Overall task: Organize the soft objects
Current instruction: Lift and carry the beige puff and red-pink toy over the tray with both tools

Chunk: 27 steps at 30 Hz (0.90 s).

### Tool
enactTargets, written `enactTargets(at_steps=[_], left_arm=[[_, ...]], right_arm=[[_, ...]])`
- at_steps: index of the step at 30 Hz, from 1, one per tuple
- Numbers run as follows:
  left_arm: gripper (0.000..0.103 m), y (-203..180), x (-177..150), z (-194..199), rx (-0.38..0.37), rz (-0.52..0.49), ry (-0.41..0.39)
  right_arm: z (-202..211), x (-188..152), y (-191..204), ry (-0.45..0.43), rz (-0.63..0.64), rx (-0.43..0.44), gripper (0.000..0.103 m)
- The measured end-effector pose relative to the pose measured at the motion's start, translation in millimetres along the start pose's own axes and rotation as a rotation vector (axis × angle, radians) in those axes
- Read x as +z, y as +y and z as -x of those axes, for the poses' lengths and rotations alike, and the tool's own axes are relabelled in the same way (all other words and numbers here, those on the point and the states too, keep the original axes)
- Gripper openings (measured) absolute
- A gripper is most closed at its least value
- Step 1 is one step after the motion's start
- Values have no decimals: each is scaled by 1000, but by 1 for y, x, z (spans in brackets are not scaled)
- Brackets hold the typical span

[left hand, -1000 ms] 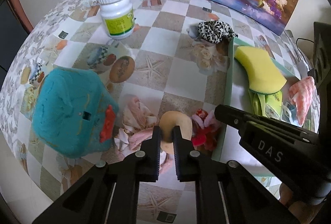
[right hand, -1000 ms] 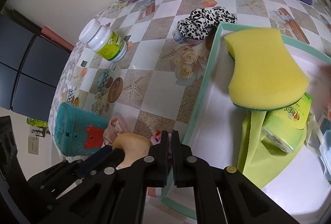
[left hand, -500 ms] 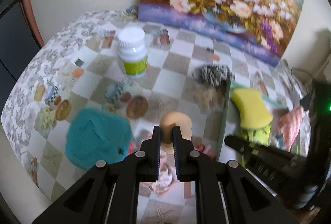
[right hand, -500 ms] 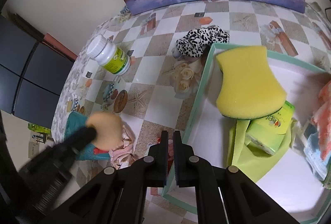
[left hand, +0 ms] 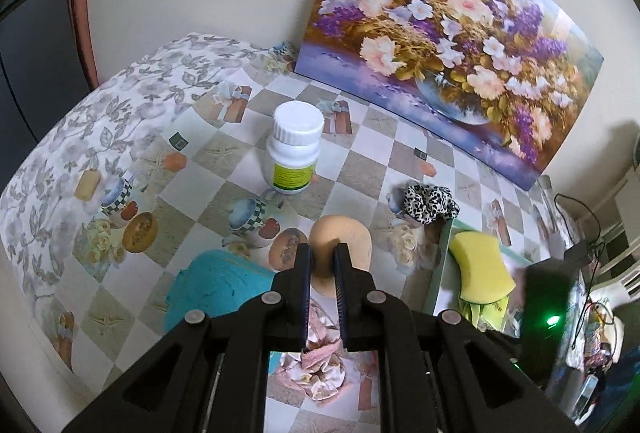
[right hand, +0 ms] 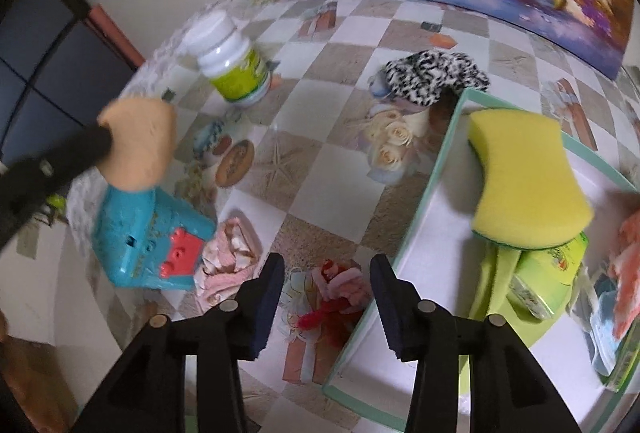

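The left tool (left hand: 321,265) was clenched on a tan sponge puff (left hand: 341,249), a smooth, rounded, egg-shaped pad held up off the worktop (left hand: 360,169) above the teal toy (left hand: 216,285). Its long axis ran away from the tool, the rounded end pointing toward the far side and the white bottle (left hand: 295,149). The right tool (right hand: 326,287) hung released, jaws wide apart, over a red-and-pink scrunchie (right hand: 340,293) lying just left of the green-rimmed tray (right hand: 436,169). A yellow sponge (right hand: 524,181) lay in that tray, and a leopard scrunchie (right hand: 436,75) sat at its far corner.
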<state>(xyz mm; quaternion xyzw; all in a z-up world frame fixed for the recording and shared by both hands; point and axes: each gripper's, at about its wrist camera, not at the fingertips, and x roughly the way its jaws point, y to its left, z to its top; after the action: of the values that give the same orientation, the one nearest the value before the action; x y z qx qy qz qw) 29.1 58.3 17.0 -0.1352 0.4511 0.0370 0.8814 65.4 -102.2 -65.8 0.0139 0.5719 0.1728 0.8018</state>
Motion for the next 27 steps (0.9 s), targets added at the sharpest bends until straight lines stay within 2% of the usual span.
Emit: enactTargets(at_steps=[9,11,12,14,20,27], left_arm=[[12,18,4,-5,-33,54,8],[12,19,4,-5,-39,56,9],[12,19,4,-5,-44,57,9],[12,19,4,-5,-47,61,11],[12,19,4,-2,-50,64,7],[12,16,6,7,-51,57,-17]], right_arm=[[-27,-5,30,68,171,-144,48],[-28,-5,32,68,184,-159,42],[-29,-6,33,72,189,-160,32],[-33,-9,33,92,192,-169,25],[-30,-11,33,84,184,-139,20],[3,-6,31,-3,130,-74,20]])
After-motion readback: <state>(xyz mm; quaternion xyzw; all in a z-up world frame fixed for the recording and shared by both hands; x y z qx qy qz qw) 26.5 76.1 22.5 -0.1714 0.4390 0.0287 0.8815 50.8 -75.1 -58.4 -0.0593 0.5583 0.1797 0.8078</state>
